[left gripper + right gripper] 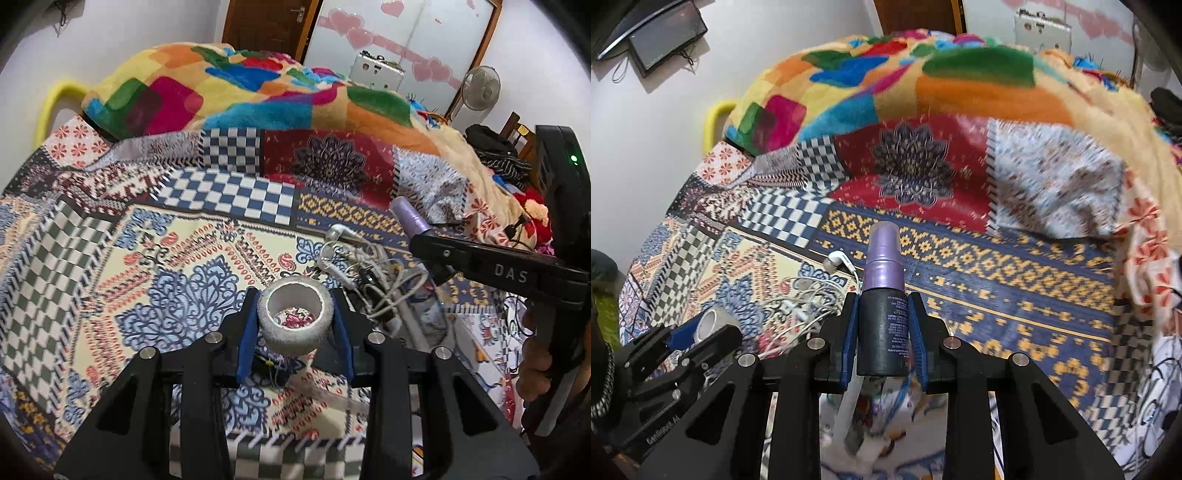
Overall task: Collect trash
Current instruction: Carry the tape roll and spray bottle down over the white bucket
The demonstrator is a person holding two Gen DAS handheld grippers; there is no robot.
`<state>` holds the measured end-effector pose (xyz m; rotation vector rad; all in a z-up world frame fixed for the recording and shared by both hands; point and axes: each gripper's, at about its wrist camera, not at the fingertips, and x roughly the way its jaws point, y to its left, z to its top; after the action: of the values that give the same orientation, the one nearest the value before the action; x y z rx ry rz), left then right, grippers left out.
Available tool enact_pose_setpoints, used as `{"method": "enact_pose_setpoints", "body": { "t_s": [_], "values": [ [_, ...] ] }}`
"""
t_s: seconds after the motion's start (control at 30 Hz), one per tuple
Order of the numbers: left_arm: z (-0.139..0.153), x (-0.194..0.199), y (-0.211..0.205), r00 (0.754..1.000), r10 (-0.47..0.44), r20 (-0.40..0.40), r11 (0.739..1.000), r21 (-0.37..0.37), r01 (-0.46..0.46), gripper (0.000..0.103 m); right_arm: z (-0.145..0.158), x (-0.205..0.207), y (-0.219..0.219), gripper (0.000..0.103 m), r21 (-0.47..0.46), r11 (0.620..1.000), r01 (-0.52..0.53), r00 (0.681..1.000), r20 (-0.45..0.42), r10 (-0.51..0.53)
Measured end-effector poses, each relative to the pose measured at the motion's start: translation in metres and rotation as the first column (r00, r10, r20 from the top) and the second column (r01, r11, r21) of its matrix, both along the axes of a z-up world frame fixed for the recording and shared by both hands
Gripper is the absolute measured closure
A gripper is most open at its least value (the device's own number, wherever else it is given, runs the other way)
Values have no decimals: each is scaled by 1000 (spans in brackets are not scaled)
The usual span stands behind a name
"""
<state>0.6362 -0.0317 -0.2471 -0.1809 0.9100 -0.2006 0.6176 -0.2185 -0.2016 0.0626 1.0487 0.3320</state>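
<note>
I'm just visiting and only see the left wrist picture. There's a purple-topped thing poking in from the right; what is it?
Observer: A small spray bottle, purple cap, dark body, clamped in the right gripper.
Operator: Any writing on it?
Observer: Fine white print on the dark body, too small to read.
Operator: Can that camera see my silver roll?
Observer: Yes, the tape roll shows at its lower left, in the left gripper, beside tangled white earphones.
</note>
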Motion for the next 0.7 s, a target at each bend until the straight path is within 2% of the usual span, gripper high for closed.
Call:
{"method": "enact_pose_setpoints", "body": {
  "t_s": [0.3,0.7],
  "values": [
    [65,-52,3,997,10,73,999,40,-13,66,66,-52,2,79,3,1000,-15,994,108,14],
    [150,-153,25,984,48,174,993,95,-65,66,142,-145,22,79,22,997,-77,974,216,70]
  ]
}}
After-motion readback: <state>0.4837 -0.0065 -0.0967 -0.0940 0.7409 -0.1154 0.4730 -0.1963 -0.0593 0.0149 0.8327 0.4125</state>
